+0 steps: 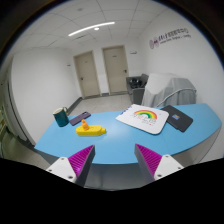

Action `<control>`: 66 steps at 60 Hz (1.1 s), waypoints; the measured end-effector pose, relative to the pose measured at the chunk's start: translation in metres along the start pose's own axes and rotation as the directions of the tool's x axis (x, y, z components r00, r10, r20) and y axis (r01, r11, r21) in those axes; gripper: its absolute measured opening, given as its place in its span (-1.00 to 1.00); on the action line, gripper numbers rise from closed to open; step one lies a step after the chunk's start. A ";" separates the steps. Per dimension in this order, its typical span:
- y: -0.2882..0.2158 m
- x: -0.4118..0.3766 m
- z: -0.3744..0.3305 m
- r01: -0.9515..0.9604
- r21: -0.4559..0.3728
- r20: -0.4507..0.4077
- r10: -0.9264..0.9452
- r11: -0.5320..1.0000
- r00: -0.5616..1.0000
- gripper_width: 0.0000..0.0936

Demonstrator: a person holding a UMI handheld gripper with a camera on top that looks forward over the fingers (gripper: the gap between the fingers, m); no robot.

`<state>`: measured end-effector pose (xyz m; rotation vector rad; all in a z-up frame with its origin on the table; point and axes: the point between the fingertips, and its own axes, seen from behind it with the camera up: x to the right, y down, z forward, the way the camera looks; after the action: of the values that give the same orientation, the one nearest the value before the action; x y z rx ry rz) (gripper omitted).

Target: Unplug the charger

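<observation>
**Blue bench, gripper open above its near edge**

Office room with white walls, two doors [98,72] at the back and one strip light [90,30] on the ceiling. One blue bench [120,135] fills the middle. From the left on it: one small teal box [60,117] standing upright, one dark-and-yellow item [80,119] just beside it, too small to identify, one yellow block [92,130] nearer the gripper, one white sheet with a rainbow print [143,117], and one dark flat device [179,118] touching the sheet's right edge. Behind the sheet sits one white-covered shape [167,90], its contents hidden.

The gripper [116,161] hovers with its two fingers spread wide, nothing between them. No charger, plug or cable can be made out.
</observation>
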<state>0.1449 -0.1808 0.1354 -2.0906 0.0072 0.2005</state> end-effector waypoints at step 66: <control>-0.017 -0.143 0.296 0.134 0.048 -0.153 -0.125 0.990 0.980 -0.89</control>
<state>-0.0364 0.0711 0.0258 -2.0355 -0.0322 -0.0358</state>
